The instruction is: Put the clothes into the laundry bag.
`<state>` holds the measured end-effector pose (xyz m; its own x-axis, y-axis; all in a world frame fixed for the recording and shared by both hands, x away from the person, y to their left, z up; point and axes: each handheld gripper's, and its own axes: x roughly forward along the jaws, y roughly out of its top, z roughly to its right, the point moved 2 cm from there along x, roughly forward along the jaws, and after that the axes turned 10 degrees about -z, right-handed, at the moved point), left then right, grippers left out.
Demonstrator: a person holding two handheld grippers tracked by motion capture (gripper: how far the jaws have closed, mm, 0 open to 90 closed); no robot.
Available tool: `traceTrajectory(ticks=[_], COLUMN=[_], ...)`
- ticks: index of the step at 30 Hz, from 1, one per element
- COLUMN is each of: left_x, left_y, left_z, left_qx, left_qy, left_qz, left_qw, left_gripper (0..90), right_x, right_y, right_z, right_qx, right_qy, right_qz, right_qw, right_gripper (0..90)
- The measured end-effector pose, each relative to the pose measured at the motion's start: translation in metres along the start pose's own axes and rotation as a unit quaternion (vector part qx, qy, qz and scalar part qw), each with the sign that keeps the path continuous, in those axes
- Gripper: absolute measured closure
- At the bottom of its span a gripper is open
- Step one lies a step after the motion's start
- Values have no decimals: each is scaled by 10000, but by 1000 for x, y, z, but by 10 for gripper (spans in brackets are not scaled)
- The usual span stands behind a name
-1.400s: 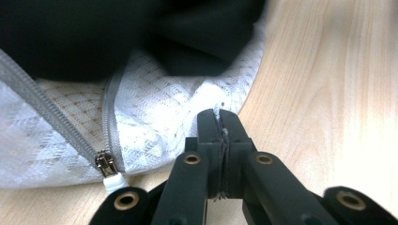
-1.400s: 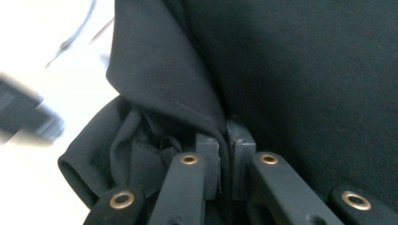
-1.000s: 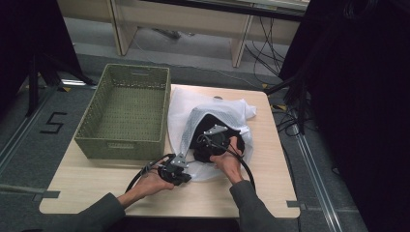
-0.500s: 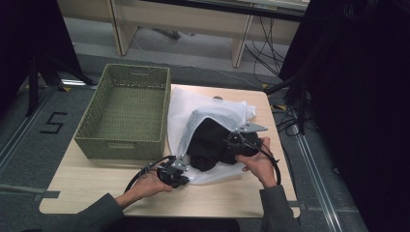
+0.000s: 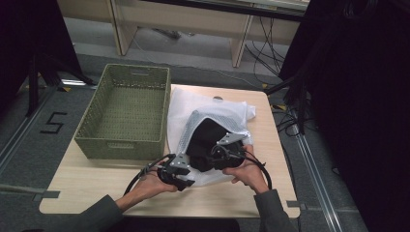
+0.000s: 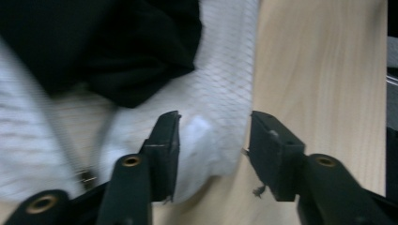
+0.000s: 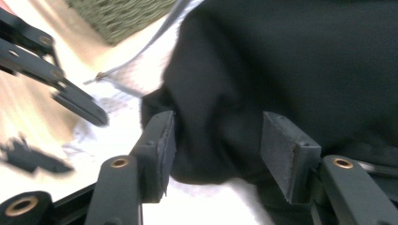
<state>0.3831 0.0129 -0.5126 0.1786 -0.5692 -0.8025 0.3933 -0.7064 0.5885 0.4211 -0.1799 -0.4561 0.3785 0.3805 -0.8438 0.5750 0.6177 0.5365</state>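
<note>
- Gripping nothing firmly, the left gripper (image 5: 186, 175) sits at the near table edge; its jaws have just been opening, with a fold of the white mesh laundry bag (image 6: 220, 117) loose between them.
- Beside it, the right gripper (image 5: 212, 155) has jaws that have just been opening, apart around the black cloth garment (image 7: 291, 70).
- That garment lies half inside the bag, mid-table.
- Farther left stands the green woven basket (image 5: 96, 130).
</note>
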Motion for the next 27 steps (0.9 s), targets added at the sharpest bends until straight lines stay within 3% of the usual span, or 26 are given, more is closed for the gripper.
traceTrajectory(ticks=[2,3,4,5,6,7,9,10,11,12,13,14,16,17,18,19,21,23,27], left_x=[7,10,11,13,13,14,16,15,16,15,15,14,12,12,12,12,8,11,7], left_y=[0,0,0,1,2,2,1,1,0,0,0,-1,-3,-4,-4,-4,-5,-5,-6], left_z=[2,1,-1,0,-1,-3,-3,-5,-4,-4,-3,-2,-2,-2,-1,-2,-5,-3,-7], left_qx=[25,140,415,315,433,366,180,183,123,157,213,213,269,186,156,169,352,113,379], left_qy=[17,82,224,260,385,466,526,529,524,541,513,505,485,477,436,427,401,358,366], left_qz=[-145,-236,-375,-263,-264,-216,-49,-45,-36,-62,-85,-65,-87,-90,-88,-84,-315,-110,-312], left_qw=[9999,9996,9982,9988,9980,9980,9984,9984,9985,9984,9984,9985,9984,9986,9989,9989,9981,9992,9981], left_gripper=[478,464,473,531,594,655,793,847,847,860,871,876,877,878,879,879,880,880,880], right_x=[7,11,14,20,24,28,36,43,43,50,52,57,59,62,65,65,71,79,90], right_y=[1,1,1,1,1,1,1,1,1,0,0,-1,-1,2,6,6,14,23,37], right_z=[-4,-6,-6,-8,-8,-10,-13,-18,-18,-14,-11,-9,-8,-4,-1,-1,5,10,19], right_qx=[-33,-49,-59,-26,-40,14,-107,116,116,-247,-287,-141,-126,-125,-27,-27,-35,66,316], right_qy=[27,32,59,61,55,73,62,280,280,-105,-189,-334,-371,-396,-602,-602,-815,-899,-1149], right_qz=[-84,-123,-179,-161,-187,-239,-394,-660,-660,-595,-719,-768,-794,-706,-690,-690,-571,-540,-397], right_qw=[10000,9999,9998,9998,9998,9997,9991,9974,9974,9979,9968,9964,9961,9966,9958,9958,9950,9945,9921], right_gripper=[455,450,442,432,426,424,424,485,485,537,636,769,790,809,819,819,821,821,821])
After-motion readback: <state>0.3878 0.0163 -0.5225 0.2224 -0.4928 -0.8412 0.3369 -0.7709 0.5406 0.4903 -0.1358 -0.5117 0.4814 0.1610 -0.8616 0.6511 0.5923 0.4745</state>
